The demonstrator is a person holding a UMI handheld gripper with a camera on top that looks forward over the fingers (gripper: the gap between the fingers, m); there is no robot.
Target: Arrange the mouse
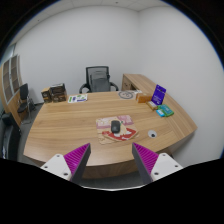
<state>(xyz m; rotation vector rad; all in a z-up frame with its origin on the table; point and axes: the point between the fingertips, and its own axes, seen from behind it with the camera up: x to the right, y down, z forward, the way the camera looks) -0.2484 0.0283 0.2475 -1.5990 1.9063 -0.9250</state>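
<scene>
Your gripper [110,160] is high and well back from the table [60,135], fingers spread wide with nothing between them; both purple pads [78,157] show clear air in the gap. The mouse [116,127] is the small dark thing near the middle of the tabletop, well beyond the fingers and roughly centred between them, so you look lined up for a straight approach. It sits on a pinkish-red mat [118,128] that's skewed relative to the table edge; I can't tell the mouse's heading from here. My read: the approach hasn't started, and the wide opening makes sense because you'll need clearance to straddle the mouse body. Far side is cluttered: a purple box [158,93] standing upright, a teal item [165,112] lying flat near it, a round thing [127,95], an office chair [97,78] behind. All well apart from the mouse, so they shouldn't interfere. Come down and forward, keep the fingers wide.
</scene>
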